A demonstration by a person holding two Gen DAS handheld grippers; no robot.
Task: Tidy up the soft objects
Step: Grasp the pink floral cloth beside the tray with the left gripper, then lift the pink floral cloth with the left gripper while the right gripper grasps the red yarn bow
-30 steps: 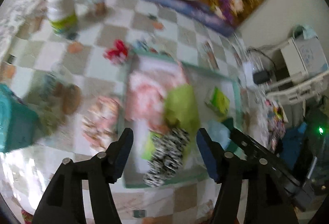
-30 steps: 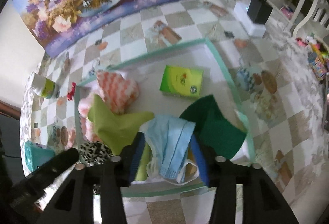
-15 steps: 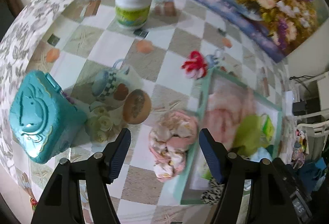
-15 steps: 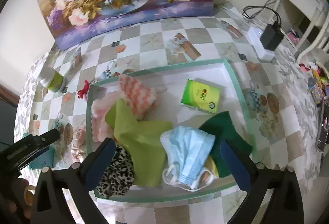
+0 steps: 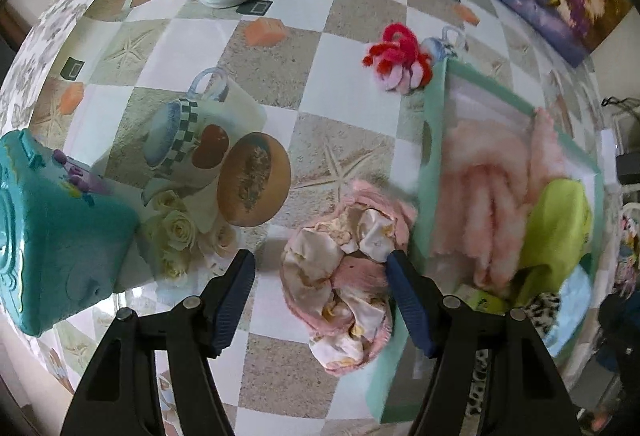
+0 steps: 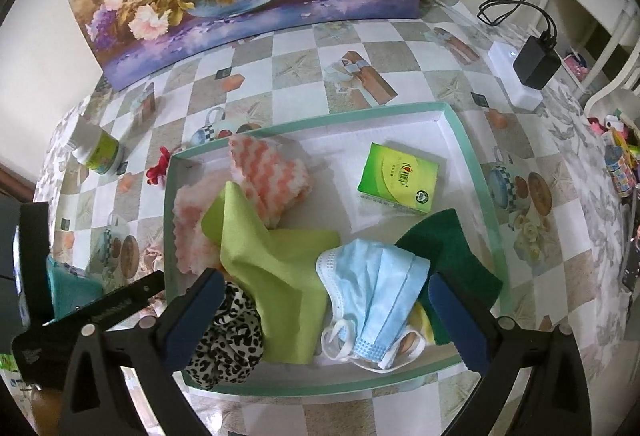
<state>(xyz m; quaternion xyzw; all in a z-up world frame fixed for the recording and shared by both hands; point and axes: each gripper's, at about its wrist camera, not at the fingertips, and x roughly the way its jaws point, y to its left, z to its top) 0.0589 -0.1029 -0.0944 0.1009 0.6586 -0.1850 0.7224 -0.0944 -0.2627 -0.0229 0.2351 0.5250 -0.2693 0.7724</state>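
Left wrist view: my left tool (image 5: 320, 280) straddled the crumpled pink-and-cream cloth bundle (image 5: 344, 276), unclamped; my right tool (image 6: 324, 310) gaped wide over the pale blue face mask (image 6: 372, 296).

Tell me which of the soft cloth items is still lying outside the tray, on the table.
It is the crumpled pink cloth with a pale printed lining, between the open left gripper fingers, beside the tray. The other cloths lie inside.
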